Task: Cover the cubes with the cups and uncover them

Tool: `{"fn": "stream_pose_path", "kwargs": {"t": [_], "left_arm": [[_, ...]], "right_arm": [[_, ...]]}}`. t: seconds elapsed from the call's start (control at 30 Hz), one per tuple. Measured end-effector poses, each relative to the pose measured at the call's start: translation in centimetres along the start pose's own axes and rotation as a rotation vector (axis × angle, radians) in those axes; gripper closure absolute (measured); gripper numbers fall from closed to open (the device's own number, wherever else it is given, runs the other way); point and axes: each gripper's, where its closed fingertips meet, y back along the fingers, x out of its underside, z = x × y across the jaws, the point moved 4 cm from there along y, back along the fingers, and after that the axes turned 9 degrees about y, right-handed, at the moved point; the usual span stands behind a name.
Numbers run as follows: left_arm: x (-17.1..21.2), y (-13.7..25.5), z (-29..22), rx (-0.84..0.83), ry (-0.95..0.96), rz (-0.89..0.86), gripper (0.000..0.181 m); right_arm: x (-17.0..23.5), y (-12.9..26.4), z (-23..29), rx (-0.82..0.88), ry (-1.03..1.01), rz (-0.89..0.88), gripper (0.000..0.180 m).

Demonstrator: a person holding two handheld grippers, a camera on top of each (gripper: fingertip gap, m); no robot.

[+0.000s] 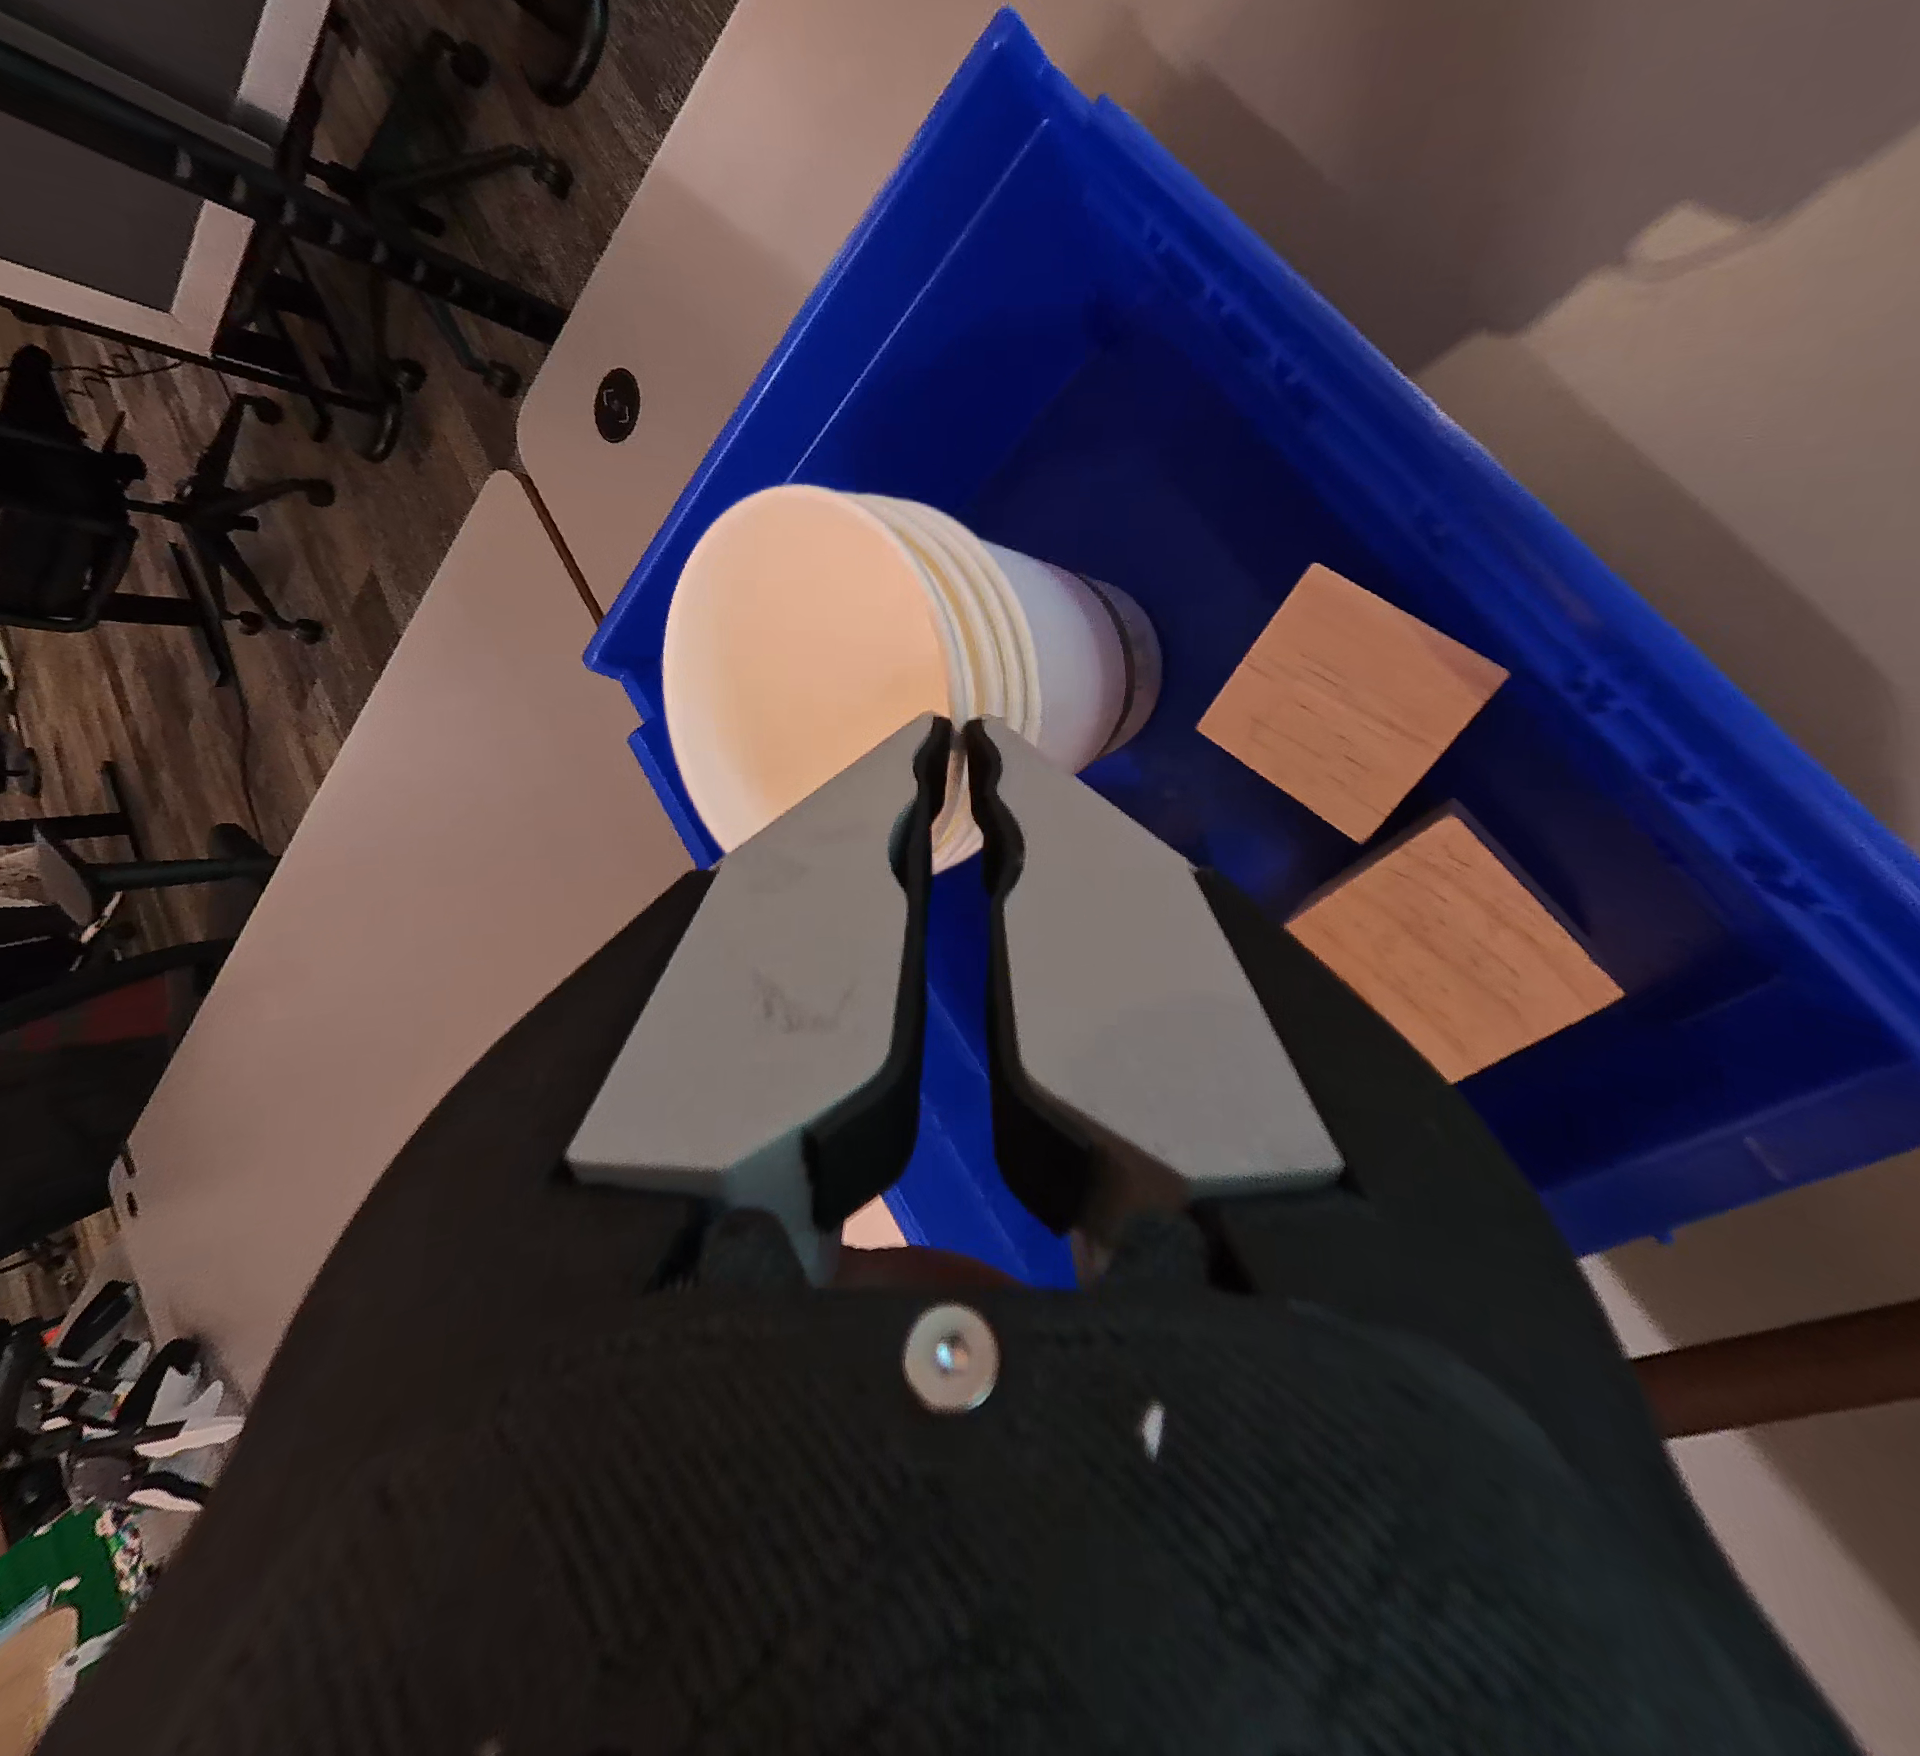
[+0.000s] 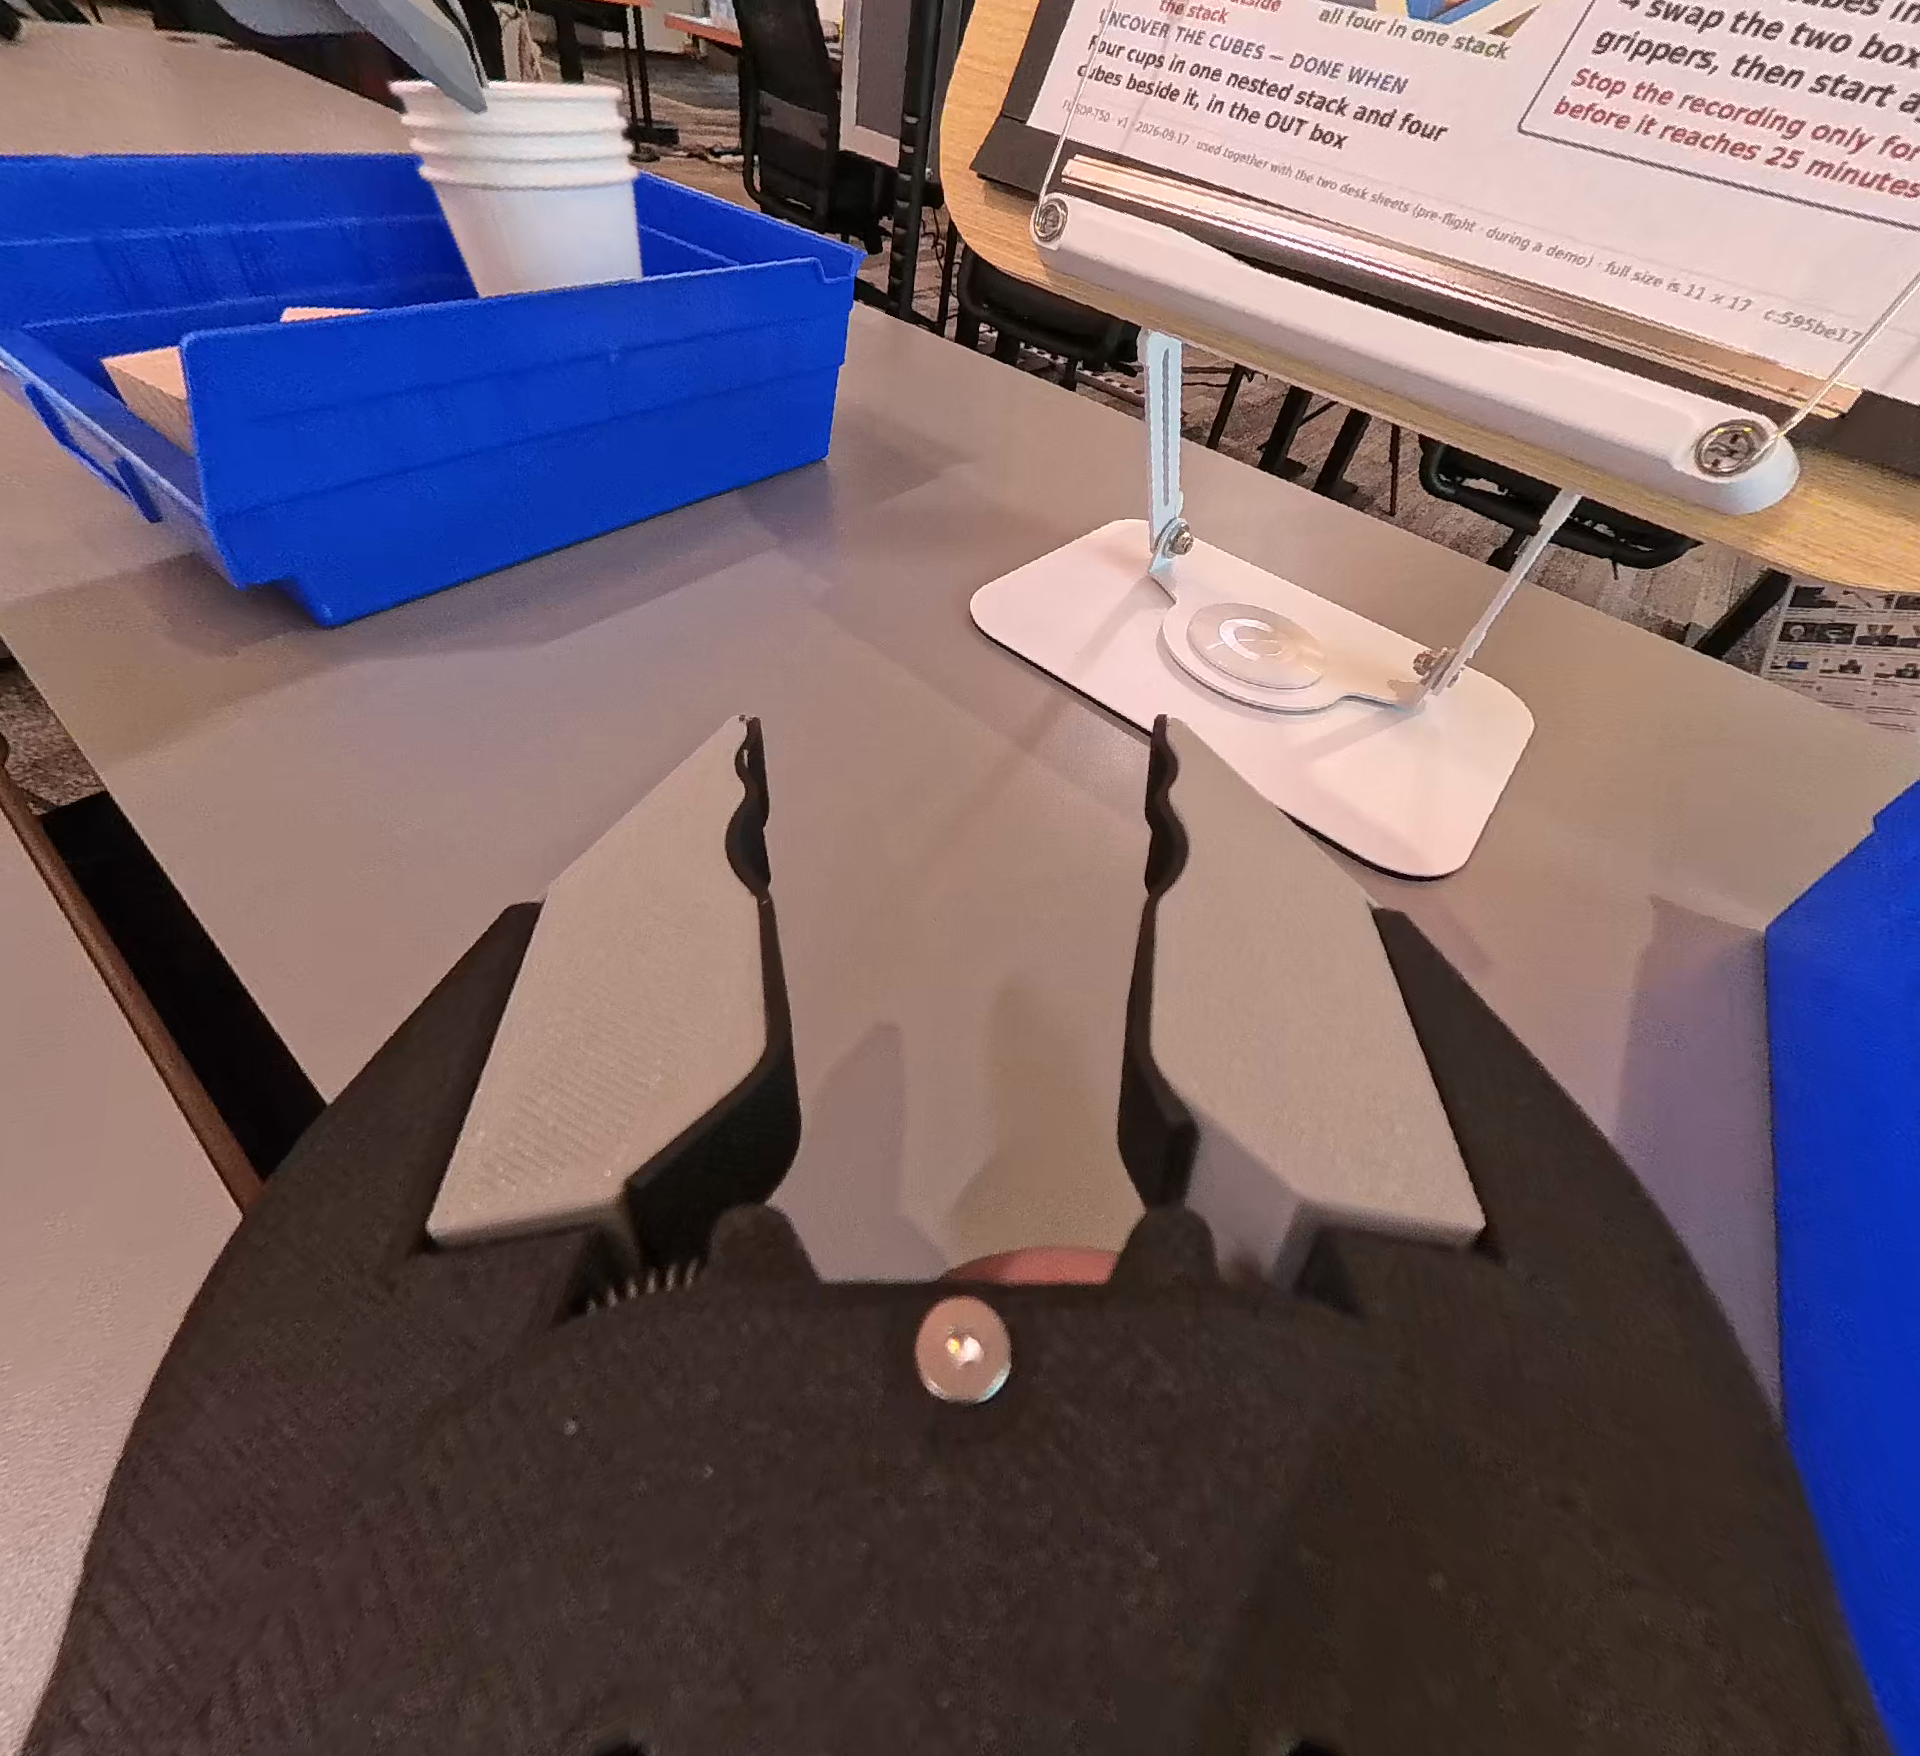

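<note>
A nested stack of white paper cups [image 1: 883, 626] stands in a blue bin [image 1: 1195, 418]. My left gripper [image 1: 958, 738] is shut on the rim of the stack, one finger inside the top cup and one outside. Wooden cubes [image 1: 1351, 698] lie in the bin beside the stack, with a second one nearer me [image 1: 1455, 943]. In the right wrist view the cup stack [image 2: 530, 179] rises out of the blue bin [image 2: 499, 428] at the far left, with the left gripper's fingers [image 2: 416, 33] on its rim. A wooden cube [image 2: 145, 387] shows in the bin. My right gripper [image 2: 954, 740] is open and empty above the grey table.
A white document stand [image 2: 1247, 667] holding an instruction sheet stands on the grey table [image 2: 623, 667] ahead right of my right gripper. A second blue bin's edge [image 2: 1849, 1083] is at the right. The table edge [image 1: 582, 376] lies left of the bin, with chairs beyond. The tips of one gripper are about 35 cm away from the tips of the other.
</note>
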Motion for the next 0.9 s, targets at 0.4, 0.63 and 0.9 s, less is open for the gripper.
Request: {"fn": "stream_pose_path", "kwargs": {"t": [0.4,0.63,0.9], "left_arm": [[-0.7,0.4,0.1,-0.042,-0.049,-0.002,0.179],[-1.4,1.3,0.6,-0.101,-0.087,-0.025,0.179],[-2.5,3.1,1.3,-0.171,-0.136,-0.045,0.18]], "right_arm": [[-0.1,0.1,0.0,0.0,0.0,-0.002,0.108],[-0.1,0.1,0.0,0.0,-0.002,-0.004,0.109],[-0.2,0.2,0.0,0.002,-0.001,-0.009,0.109]]}}
